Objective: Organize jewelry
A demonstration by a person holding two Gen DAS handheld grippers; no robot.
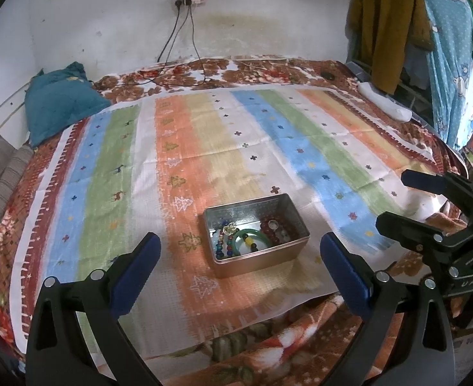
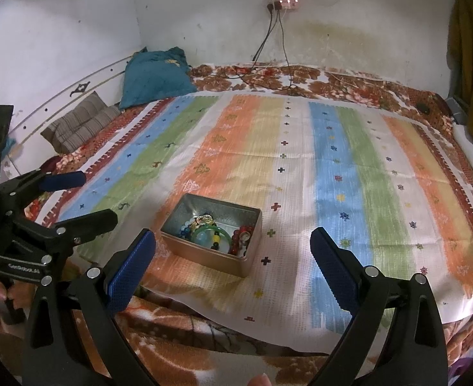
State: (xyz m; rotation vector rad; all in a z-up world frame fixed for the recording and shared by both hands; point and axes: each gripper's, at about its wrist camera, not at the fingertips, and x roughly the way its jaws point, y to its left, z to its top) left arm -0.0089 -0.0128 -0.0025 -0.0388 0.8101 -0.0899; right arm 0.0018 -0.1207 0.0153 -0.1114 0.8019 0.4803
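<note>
Jewelry tin [image 1: 257, 236] sits on striped cloth [image 1: 204, 148].

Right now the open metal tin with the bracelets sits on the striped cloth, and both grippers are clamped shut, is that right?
Not quite. The tin is open, holds bracelets and sits on the striped cloth, but both grippers are open, not shut. The left wrist view shows the left gripper with its blue pads spread wide; the right wrist view shows the same for the right gripper.

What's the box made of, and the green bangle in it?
Box: looks like thin metal tin, rose-gold satin outside, shiny silver inside; its walls show reflections. Green bangle: glossy and translucent, so jade-like stone, glass or resin; the look cannot settle which.
</note>
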